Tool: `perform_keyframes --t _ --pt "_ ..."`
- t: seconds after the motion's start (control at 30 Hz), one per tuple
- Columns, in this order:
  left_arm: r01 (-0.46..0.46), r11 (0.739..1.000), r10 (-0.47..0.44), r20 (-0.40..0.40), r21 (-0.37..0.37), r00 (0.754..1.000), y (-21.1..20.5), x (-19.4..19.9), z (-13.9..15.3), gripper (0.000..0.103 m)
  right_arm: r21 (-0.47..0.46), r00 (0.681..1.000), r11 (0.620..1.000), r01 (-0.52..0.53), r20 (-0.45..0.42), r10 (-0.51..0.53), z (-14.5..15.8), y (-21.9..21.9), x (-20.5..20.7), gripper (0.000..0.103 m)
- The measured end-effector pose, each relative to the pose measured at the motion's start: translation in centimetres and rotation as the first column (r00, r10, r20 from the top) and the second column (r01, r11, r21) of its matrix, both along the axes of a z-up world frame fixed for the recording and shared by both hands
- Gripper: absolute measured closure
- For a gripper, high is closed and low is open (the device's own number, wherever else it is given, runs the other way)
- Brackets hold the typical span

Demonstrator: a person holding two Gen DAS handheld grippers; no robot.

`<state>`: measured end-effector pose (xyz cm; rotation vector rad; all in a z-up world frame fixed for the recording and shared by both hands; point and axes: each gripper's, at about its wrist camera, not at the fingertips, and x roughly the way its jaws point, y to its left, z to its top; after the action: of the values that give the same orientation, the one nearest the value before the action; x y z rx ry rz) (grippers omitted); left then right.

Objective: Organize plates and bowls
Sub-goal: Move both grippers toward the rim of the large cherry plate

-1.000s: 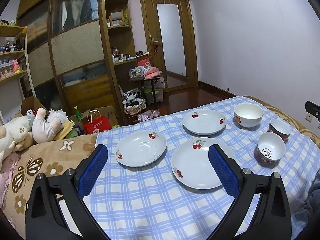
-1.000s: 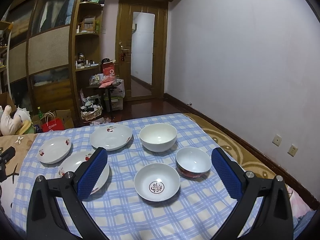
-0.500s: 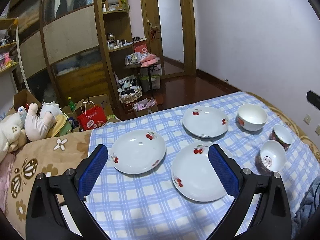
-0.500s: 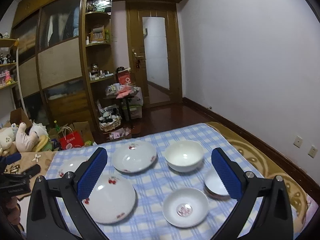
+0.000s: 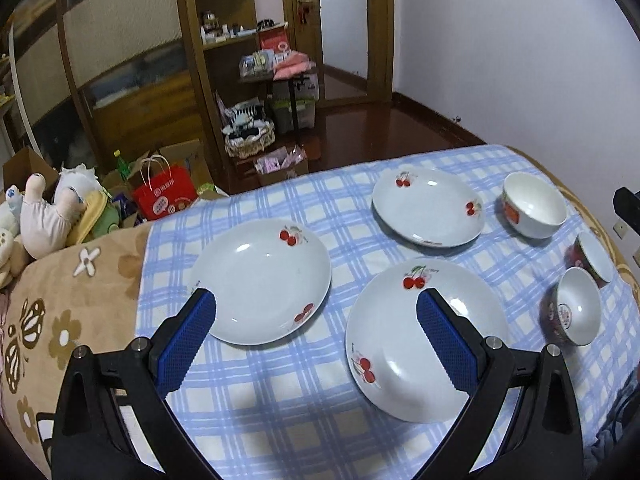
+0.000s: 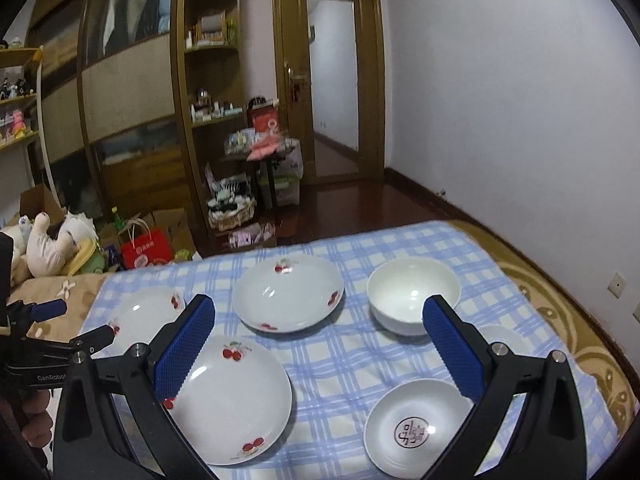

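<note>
On the blue checked cloth (image 5: 280, 380) covering the bed lie three cherry plates (image 5: 262, 280) and three bowls (image 6: 414, 294); both tools, left (image 5: 312, 312) and right (image 6: 318, 316), hover wide, holding nothing, facing wooden cabinets (image 6: 132, 92).

left gripper (image 5: 316, 312): black frame | blue ribbed pads, silver screws | right gripper (image 6: 318, 318): same build | lower-left: bare fingers

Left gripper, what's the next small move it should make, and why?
Probably ease the left gripper down and forward onto the near rim of the left cherry plate. Its jaws are open and empty, the plate lies just ahead between them, and all three plates sit apart on the checked cloth, unstacked. Lifting this one toward the nearest plate would start a stack.
</note>
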<state>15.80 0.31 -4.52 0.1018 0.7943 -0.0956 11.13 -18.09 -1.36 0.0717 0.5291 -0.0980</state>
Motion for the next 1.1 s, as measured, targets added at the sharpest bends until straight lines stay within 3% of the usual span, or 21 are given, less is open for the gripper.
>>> perform_keyframes --t 0.47,0.63,1.1 --pt "0.039 0.998 -0.033 -0.113 0.047 0.993 -1.0 2.0 -4.8 0.004 0.02 0.994 1.0 -0.007 -0.112 0.009 -6.0 0.3 2.7 0.0" --pt "0.034 0.999 -0.03 -0.164 0.023 0.986 -1.0 2.4 -6.3 0.004 0.004 0.987 0.999 -0.033 -0.16 0.033 -7.9 0.9 3.4 0.0" --pt "0.043 0.999 -0.038 -0.21 0.022 0.977 -1.3 3.0 -9.0 0.004 0.016 0.969 0.997 -0.07 -0.237 0.071 -10.8 1.7 4.6 0.0"
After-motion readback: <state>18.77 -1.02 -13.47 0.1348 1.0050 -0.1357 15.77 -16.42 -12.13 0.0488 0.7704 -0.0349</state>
